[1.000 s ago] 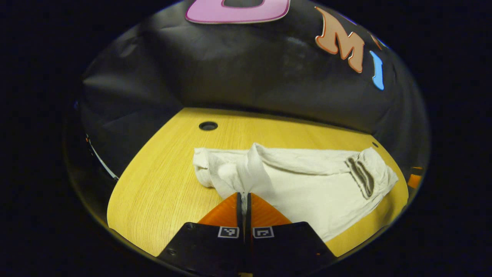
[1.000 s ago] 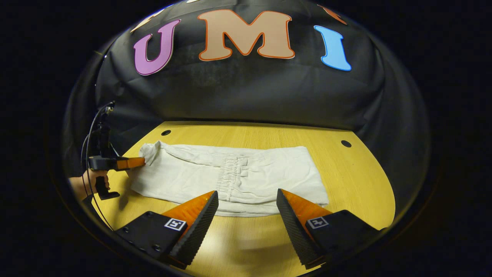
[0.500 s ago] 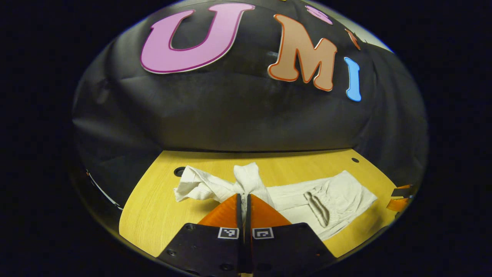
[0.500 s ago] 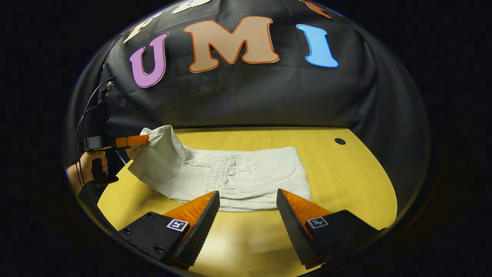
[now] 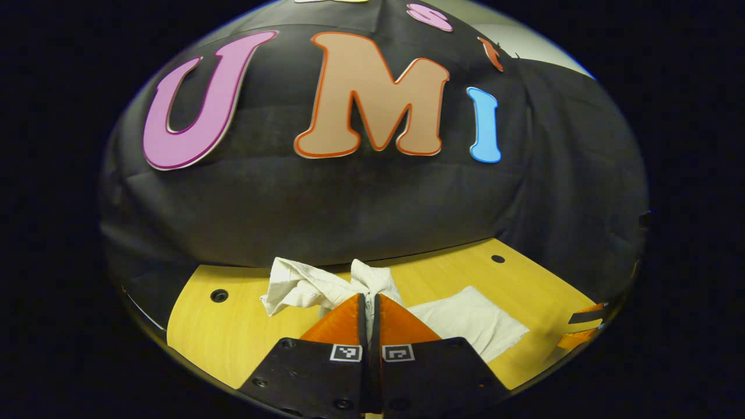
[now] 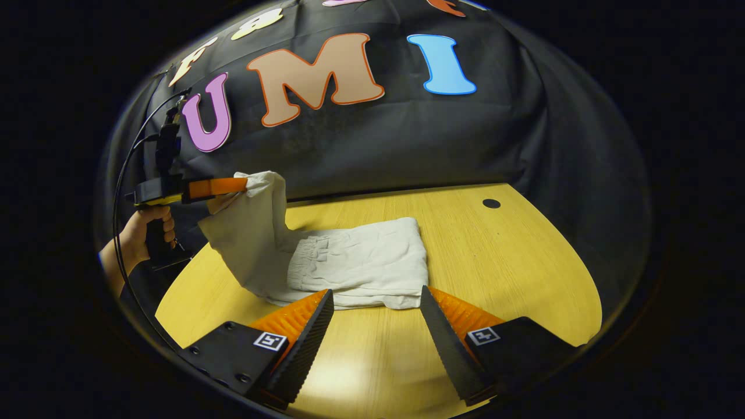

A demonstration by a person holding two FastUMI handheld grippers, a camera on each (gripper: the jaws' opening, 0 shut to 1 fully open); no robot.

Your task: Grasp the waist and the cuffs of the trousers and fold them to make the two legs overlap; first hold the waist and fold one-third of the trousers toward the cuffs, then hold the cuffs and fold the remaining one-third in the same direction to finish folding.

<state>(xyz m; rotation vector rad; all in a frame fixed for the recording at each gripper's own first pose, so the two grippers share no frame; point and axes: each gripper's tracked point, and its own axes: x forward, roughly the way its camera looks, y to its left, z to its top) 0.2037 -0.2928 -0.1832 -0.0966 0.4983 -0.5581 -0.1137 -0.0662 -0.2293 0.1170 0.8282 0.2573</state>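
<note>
Right gripper (image 6: 375, 302) hovering with fingers spread wide, gripping nothing, just above the near edge of the wooden table (image 6: 524, 273). Just beyond it, white trousers (image 6: 361, 265) lying partly folded on the table, elastic waistband showing on top. Farther off, cuff end (image 6: 262, 186) lifted clear of the table, cloth draping down to the folded part. Left gripper (image 5: 368, 299) clamped tight on that bunched cuff end, held by a hand (image 6: 148, 224).
</note>
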